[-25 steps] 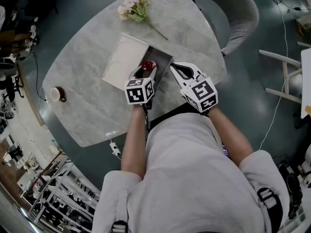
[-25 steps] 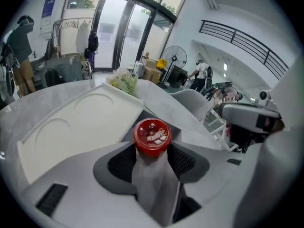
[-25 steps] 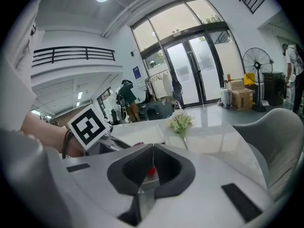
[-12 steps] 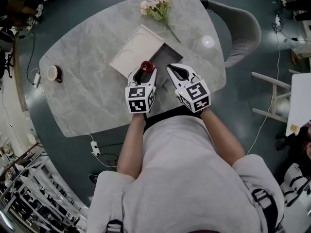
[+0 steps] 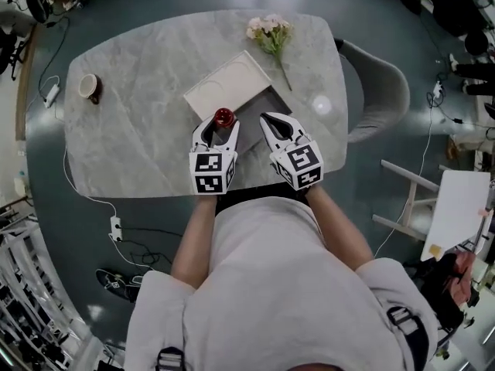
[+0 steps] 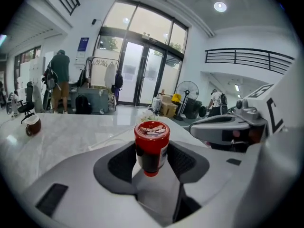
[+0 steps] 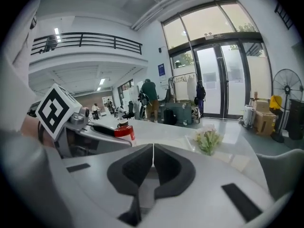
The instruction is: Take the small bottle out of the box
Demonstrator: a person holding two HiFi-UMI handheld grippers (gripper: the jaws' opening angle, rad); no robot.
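The small bottle [image 5: 224, 117], dark with a red cap, stands upright between the jaws of my left gripper [image 5: 220, 122], which is shut on it. In the left gripper view the bottle [image 6: 151, 146] is pinched at its lower body and hangs above the marble table. The dark grey box [image 5: 259, 103] lies just beyond both grippers, with its white lid [image 5: 228, 86] beside it on the left. My right gripper [image 5: 277, 122] hovers over the box's near edge, shut with nothing in it; its pads [image 7: 142, 167] meet. From the right gripper view the bottle [image 7: 125, 130] shows at the left.
A bunch of flowers [image 5: 271, 34] lies behind the box. A mug [image 5: 89, 86] stands at the marble table's [image 5: 147, 130] far left. A grey chair [image 5: 380, 91] sits at the table's right end. People stand in the hall beyond.
My left gripper keeps its hold on the bottle and has carried it from the box's edge to the near side. The head view has swung, so the table now sits squarer.
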